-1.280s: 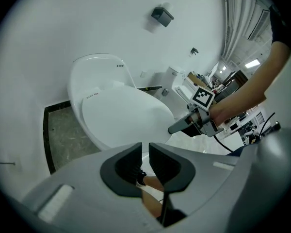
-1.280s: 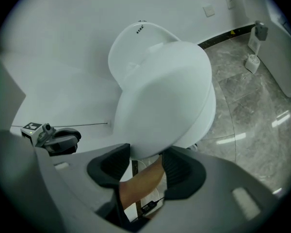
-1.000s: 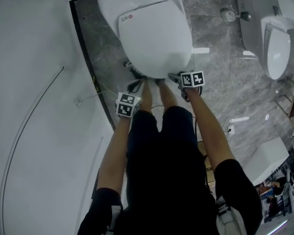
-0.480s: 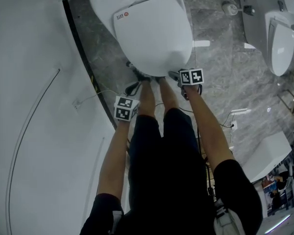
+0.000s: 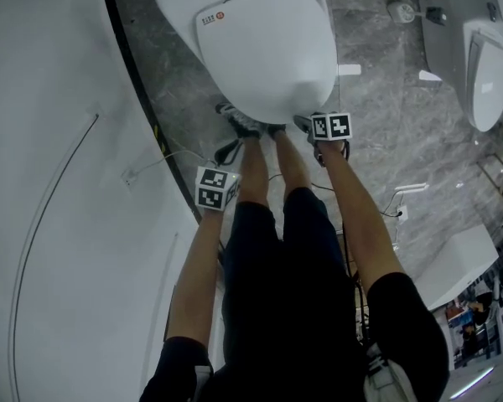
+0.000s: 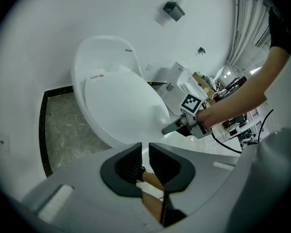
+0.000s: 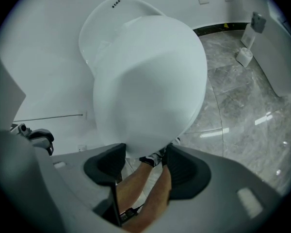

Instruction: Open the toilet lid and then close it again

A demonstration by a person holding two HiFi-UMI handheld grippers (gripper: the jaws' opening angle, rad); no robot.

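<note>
The left gripper (image 6: 145,154) points down, jaws a little apart and empty. The right gripper (image 7: 142,163) points down at the front edge of the toilet lid (image 7: 150,81). Its jaws have just been opening wide and pinch nothing.

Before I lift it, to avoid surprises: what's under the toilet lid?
The toilet lid is shut, covering the seat and bowl inside. Beneath its front edge only shoes and marble floor show.
</note>
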